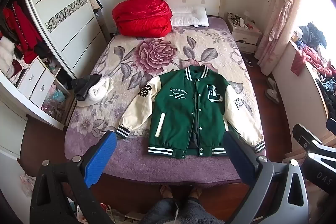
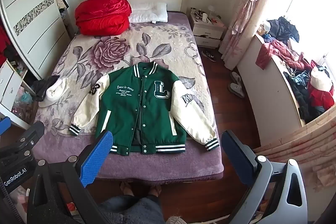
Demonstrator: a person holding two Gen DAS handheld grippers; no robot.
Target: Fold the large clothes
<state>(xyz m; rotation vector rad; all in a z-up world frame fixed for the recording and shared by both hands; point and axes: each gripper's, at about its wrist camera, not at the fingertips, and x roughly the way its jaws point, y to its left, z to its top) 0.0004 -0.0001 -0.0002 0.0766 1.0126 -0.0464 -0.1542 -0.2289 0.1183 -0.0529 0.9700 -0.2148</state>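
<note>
1. Green varsity jacket [image 1: 189, 110] lies flat, front up, near the foot of the bed [image 1: 130, 159].
2. Left gripper [image 1: 170, 157] gapes wide, empty, above it.
3. Right gripper [image 2: 166, 157] likewise; only its view shows the whole cluttered windowsill [image 2: 294, 85].
</note>
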